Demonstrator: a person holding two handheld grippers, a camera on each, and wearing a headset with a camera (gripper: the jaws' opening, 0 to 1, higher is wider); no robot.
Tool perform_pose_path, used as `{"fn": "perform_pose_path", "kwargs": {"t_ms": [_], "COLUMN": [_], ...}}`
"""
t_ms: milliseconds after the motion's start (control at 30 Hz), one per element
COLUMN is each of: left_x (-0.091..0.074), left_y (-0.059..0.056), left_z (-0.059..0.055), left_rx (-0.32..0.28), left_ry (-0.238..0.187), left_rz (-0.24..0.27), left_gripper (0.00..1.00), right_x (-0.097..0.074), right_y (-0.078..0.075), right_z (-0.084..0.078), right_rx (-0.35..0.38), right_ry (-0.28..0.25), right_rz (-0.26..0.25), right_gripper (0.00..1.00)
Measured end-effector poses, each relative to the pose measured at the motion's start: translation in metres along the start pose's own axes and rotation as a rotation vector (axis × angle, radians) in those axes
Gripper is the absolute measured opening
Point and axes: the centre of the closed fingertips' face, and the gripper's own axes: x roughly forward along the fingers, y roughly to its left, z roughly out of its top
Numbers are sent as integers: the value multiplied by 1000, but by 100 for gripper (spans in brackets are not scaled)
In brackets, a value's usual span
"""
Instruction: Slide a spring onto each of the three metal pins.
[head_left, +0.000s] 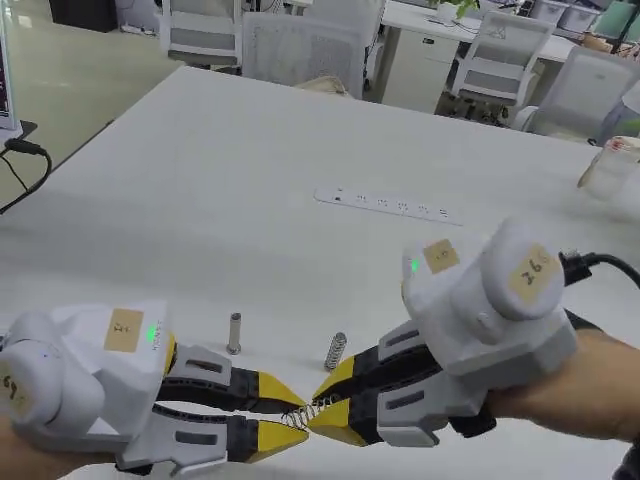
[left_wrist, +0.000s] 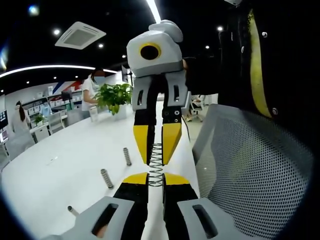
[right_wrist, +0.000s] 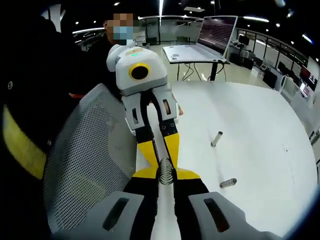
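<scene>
A short steel spring (head_left: 307, 411) hangs level between the two grippers near the table's front edge. My left gripper (head_left: 294, 414) is shut on one end of it; in the left gripper view the spring (left_wrist: 156, 167) runs up from my left gripper (left_wrist: 156, 179). My right gripper (head_left: 318, 407) is shut on the other end. The right gripper view shows the spring (right_wrist: 166, 171) end-on in my right gripper (right_wrist: 166, 176). Just beyond the tips stand a bare metal pin (head_left: 234, 333) and a pin wearing a spring (head_left: 335, 350). A second sprung pin (left_wrist: 127, 156) stands farther off.
A white power strip (head_left: 388, 205) lies mid-table. A clear jar (head_left: 612, 166) stands at the right edge. Office chairs (head_left: 495, 55) line the far side, and a cable (head_left: 25, 160) lies on the floor to the left. A mesh chair back (left_wrist: 250, 170) is close behind the grippers.
</scene>
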Motion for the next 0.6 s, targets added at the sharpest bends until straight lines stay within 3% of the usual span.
{"fn": "perform_pose_path", "kwargs": {"t_ms": [600], "left_x": [1], "left_y": [3], "left_z": [-1], "left_rx": [3], "left_ry": [1], "left_rz": [9], "left_gripper": [2], "right_x": [5], "right_y": [-1], "right_z": [7], "right_rx": [-104], "right_ry": [142], "right_rz": [31], "right_gripper": [7]}}
